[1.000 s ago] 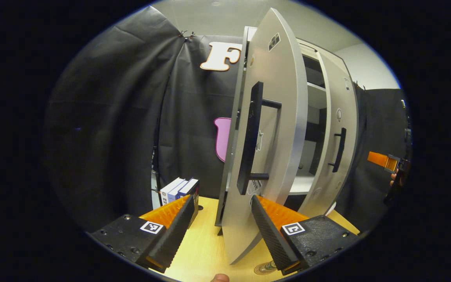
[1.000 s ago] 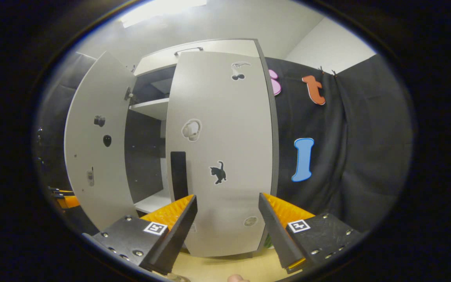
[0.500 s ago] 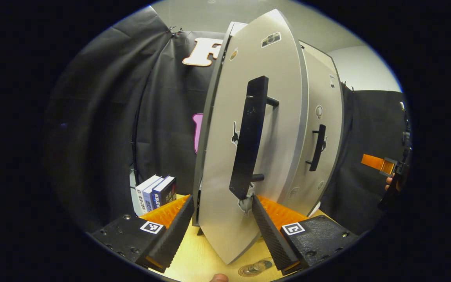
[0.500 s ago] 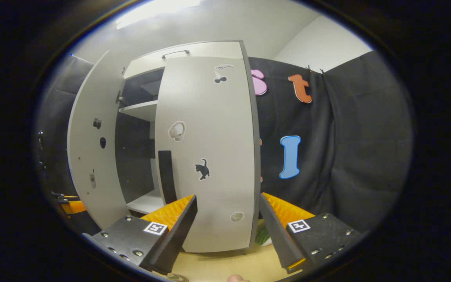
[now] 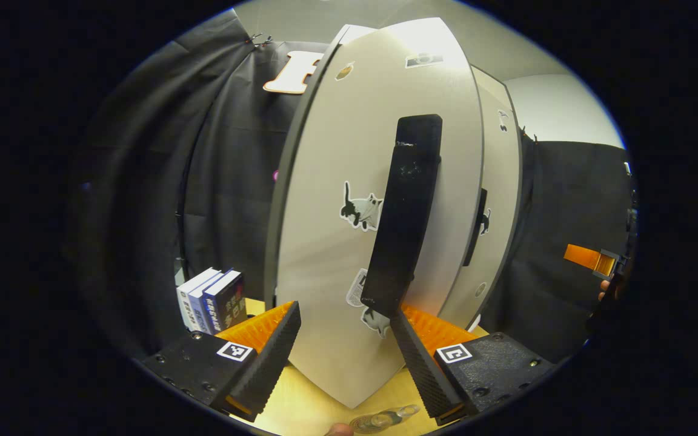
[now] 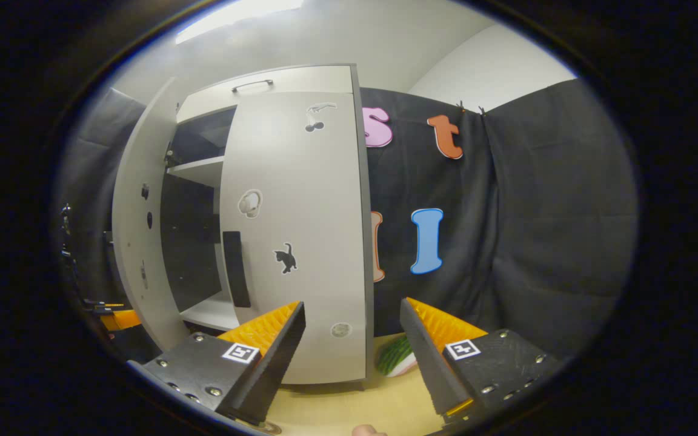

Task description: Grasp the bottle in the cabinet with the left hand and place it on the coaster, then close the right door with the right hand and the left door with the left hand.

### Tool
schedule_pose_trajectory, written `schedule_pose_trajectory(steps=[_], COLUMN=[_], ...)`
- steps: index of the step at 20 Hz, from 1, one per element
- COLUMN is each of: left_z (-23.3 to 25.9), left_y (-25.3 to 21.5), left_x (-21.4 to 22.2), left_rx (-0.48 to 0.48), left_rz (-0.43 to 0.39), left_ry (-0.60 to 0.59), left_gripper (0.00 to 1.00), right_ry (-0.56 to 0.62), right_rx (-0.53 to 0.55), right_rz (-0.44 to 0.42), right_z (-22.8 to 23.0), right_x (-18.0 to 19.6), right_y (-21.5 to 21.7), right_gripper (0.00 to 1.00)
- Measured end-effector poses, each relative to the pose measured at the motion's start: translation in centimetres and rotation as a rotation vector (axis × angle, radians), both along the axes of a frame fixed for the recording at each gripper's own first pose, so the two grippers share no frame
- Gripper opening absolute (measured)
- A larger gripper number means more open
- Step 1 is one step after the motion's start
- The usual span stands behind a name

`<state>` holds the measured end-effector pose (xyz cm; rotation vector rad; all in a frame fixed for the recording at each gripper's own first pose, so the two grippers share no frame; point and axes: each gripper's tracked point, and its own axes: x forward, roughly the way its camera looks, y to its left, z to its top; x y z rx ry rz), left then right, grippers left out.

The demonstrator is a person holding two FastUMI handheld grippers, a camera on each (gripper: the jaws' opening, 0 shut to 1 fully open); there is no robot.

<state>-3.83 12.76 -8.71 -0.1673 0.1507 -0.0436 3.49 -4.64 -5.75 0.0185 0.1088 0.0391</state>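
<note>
The cabinet's left door (image 5: 337, 242) stands close in front of my left gripper (image 5: 343, 357), partly swung in, and its black handle (image 5: 406, 212) ends just above my right-hand fingertip. That gripper is open and holds nothing. Beyond it the right door (image 5: 497, 200) lies nearly flush with the cabinet. At the very bottom edge a clear bottle (image 5: 382, 418) stands on the wooden table. In the right gripper view my right gripper (image 6: 352, 357) is open and empty, away from the right door (image 6: 300, 242). The left door (image 6: 137, 230) still stands ajar over the dark inside with a white shelf (image 6: 200, 172).
Several books (image 5: 212, 300) stand upright on the table (image 5: 312, 399) left of the cabinet. A green striped object (image 6: 394, 357) lies on the table to the cabinet's right. The other gripper and a hand (image 5: 597, 263) show far right in the left gripper view. Black cloth walls surround the booth.
The left door has swung toward the cabinet with my left gripper following it, narrowing the gap. My right gripper has drawn back and turned rightward from the right door.
</note>
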Motion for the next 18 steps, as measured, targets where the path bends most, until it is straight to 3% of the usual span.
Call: schedule_pose_trajectory(steps=[8,18], left_z=[0.1,1.4], left_y=[-5.0,-5.4], left_x=[3.3,4.7], left_rx=[0.010,0.010], left_rz=[-0.102,-0.112], left_ry=[-0.013,-0.048], left_gripper=[0.95,0.95], right_ry=[-0.003,0.001], right_rx=[0.000,0.005], right_rz=[-0.071,-0.086], right_z=[0.0,-0.1], right_x=[-0.9,-1.2], right_y=[-3.0,-3.3], right_gripper=[0.96,0.96])
